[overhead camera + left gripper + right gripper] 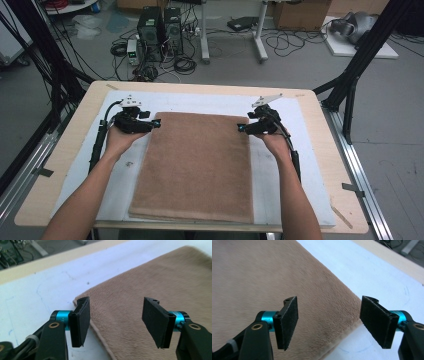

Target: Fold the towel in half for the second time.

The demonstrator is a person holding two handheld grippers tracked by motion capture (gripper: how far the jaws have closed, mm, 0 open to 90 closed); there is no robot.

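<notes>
We hold the left tongs (155, 123) and right tongs (242, 128) spread wide, empty, each poised at a far corner of the brown towel (197, 165). It lies flat between them on the white-covered tabletop (280, 107); beyond, cables litter the floor (300, 55).

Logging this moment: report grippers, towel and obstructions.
Left gripper open at far left corner of the brown fleecy folded towel. Right gripper open at far right corner. Towel flat on white mat, ungripped. Nothing in the way.

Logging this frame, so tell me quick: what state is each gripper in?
Left gripper: open, holding nothing, at the brown towel's far left corner.
Right gripper: open, holding nothing, over the towel's right edge.
</notes>
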